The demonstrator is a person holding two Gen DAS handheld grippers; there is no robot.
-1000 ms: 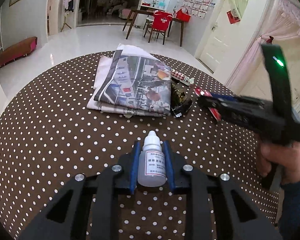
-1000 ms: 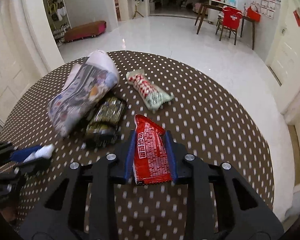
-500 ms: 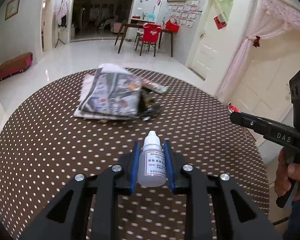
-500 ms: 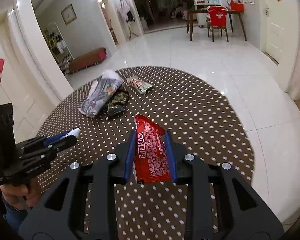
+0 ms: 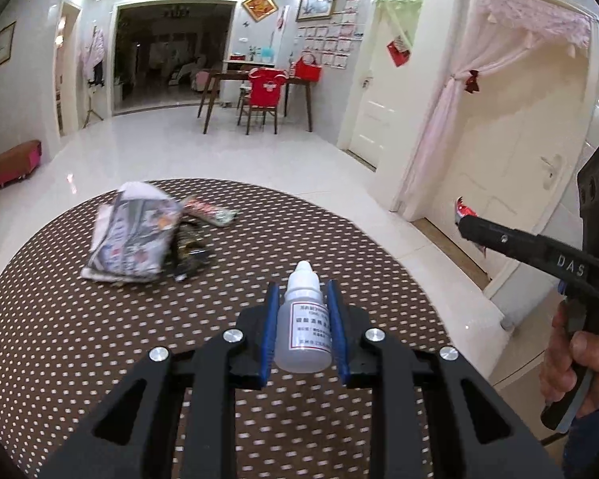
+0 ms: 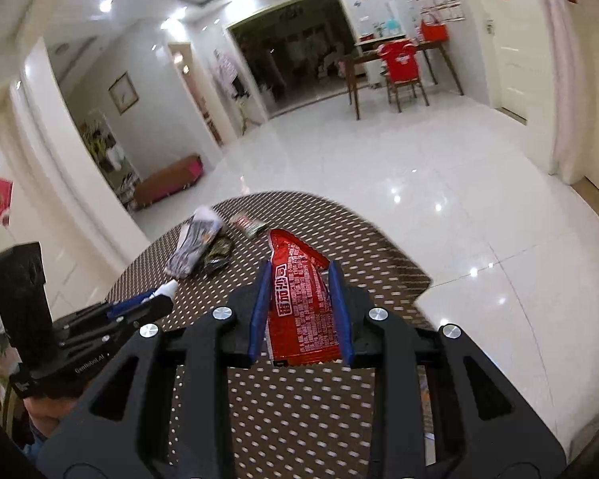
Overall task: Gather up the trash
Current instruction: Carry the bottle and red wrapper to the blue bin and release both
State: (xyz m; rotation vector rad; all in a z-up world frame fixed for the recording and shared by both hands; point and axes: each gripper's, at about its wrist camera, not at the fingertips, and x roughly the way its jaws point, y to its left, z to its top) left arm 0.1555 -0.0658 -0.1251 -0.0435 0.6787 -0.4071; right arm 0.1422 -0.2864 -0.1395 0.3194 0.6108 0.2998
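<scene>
A: Both grippers have pulled back and risen; newspaper bundle point(image 5: 129, 239) now sits farther off, about 11 o'clock on the dotted table point(image 5: 60, 339).
B: Holds?
A: Left gripper point(image 5: 302, 319) clamped on dropper bottle point(image 5: 304, 327), mid-body. Stiff, light, probably slick plastic. Right gripper point(image 6: 299, 315) pinches red wrapper point(image 6: 299, 303), 12 o'clock, by its lower half. Floppy, crinkly, weightless.

Left gripper point(image 5: 304, 321) jaws clamped on bottle point(image 5: 304, 323), right gripper point(image 6: 300, 315) jaws clamped on wrapper point(image 6: 301, 299), both angled downward
</scene>
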